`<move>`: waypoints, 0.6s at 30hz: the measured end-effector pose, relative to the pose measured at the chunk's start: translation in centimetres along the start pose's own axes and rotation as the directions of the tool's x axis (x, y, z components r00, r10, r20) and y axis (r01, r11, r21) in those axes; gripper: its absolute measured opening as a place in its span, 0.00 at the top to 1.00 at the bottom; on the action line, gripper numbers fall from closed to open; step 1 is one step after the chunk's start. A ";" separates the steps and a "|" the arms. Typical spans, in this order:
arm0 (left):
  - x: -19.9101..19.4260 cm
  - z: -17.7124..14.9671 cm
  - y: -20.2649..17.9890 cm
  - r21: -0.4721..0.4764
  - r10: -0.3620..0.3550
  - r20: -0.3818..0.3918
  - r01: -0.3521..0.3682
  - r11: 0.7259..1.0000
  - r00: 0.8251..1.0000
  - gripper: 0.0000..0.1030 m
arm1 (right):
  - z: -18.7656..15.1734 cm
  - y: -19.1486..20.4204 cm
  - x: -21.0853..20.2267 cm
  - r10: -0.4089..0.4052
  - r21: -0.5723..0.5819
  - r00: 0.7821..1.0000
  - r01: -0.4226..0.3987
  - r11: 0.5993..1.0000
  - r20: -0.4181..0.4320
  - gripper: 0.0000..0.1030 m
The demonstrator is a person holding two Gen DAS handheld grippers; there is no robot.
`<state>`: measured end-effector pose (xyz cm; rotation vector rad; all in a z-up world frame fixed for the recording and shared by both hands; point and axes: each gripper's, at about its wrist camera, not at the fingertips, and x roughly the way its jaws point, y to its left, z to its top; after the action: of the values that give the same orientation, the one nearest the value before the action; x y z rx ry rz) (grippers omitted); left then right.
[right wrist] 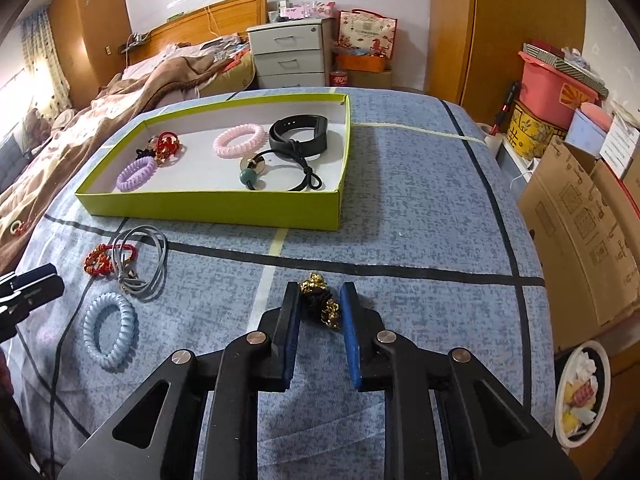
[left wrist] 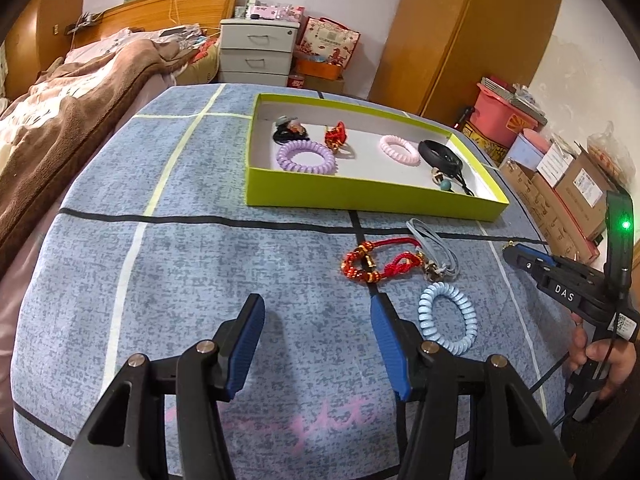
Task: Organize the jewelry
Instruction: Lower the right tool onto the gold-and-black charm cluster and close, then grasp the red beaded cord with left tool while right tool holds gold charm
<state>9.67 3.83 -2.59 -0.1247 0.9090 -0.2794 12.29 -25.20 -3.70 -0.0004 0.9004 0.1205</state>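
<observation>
jewelry sorting about half done: several pieces in the tray, four still outside it

in the left wrist view the green tray (left wrist: 372, 196) at upper centre holds a purple coil band (left wrist: 306, 157), a red charm (left wrist: 335, 136), a pink coil band (left wrist: 399, 150), a black wristband (left wrist: 440, 154) and a bead cord; a red beaded bracelet (left wrist: 374, 266), grey cord (left wrist: 436, 252) and blue coil band (left wrist: 448, 316) lie on the blue-covered bench (left wrist: 200, 280) at centre right. the left tongs (left wrist: 316, 344) stand wide apart, holding nothing. in the right wrist view the right tongs (right wrist: 320, 312), lower centre, look closed on a gold-and-black charm piece (right wrist: 322, 300), still on the bench. the only readable writing is "das" on the right tool's label.
</observation>
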 end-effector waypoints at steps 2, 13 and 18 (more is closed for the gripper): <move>0.2 0.1 -0.3 0.009 -0.012 -0.003 0.012 1.000 1.000 0.44 | 0.0 -0.2 -0.1 -0.001 0.010 1.000 0.001 1.000 0.006 0.81; 2.5 1.4 -3.0 0.130 0.000 -0.031 0.004 0.992 1.000 0.41 | -0.2 -0.7 -0.9 0.035 0.059 0.999 -0.037 0.998 0.036 0.81; 3.6 2.0 -4.5 0.209 0.017 -0.033 -0.010 0.978 0.999 0.40 | -0.2 -0.7 -0.9 0.043 0.063 0.998 -0.045 0.997 0.038 0.81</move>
<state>12.48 -1.53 -3.09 0.0804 0.9089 -0.3631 11.65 -26.01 -3.16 0.0808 0.8674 0.1326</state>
